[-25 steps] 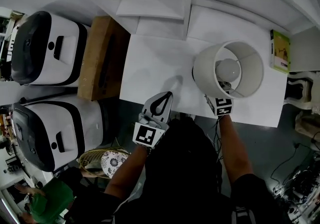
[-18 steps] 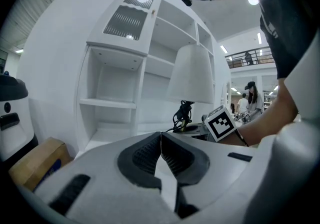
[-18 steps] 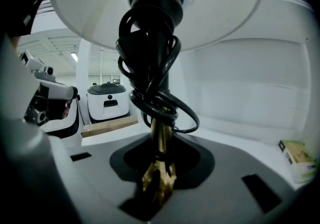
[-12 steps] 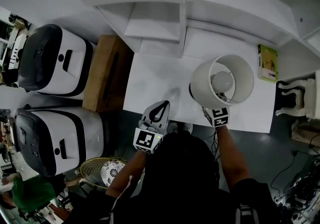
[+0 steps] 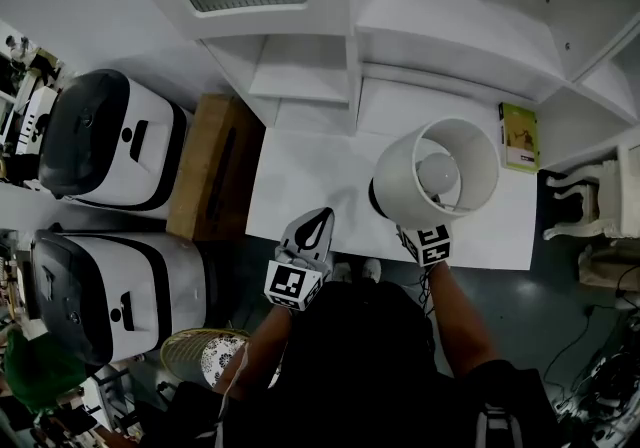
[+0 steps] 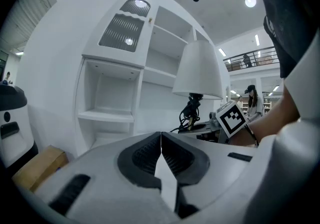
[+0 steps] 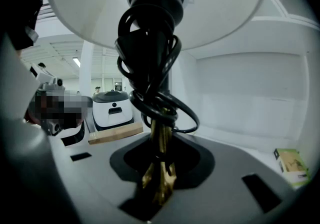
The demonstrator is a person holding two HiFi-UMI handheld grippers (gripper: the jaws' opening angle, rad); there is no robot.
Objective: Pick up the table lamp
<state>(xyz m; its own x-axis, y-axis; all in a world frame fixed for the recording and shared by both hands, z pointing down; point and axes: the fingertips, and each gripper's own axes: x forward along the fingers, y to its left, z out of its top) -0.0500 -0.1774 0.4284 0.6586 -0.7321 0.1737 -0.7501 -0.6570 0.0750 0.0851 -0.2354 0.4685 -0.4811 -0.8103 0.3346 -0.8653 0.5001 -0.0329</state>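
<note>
The table lamp has a white drum shade with a bulb inside, seen from above over the white table. My right gripper reaches under the shade's near rim. In the right gripper view its jaws are shut on the lamp's brass stem, with black cord coiled round the stem under the shade. My left gripper hovers at the table's near edge, left of the lamp, shut and empty. From there the lamp appears off the table.
Two white-and-black appliances stand at the left, with a cardboard box beside the table. A green booklet lies at the table's far right. White shelving rises behind. A wicker basket sits on the floor.
Both grippers have risen. The lamp has gone up with the right gripper and now hangs clear of the table. The left gripper has stayed shut and empty.
</note>
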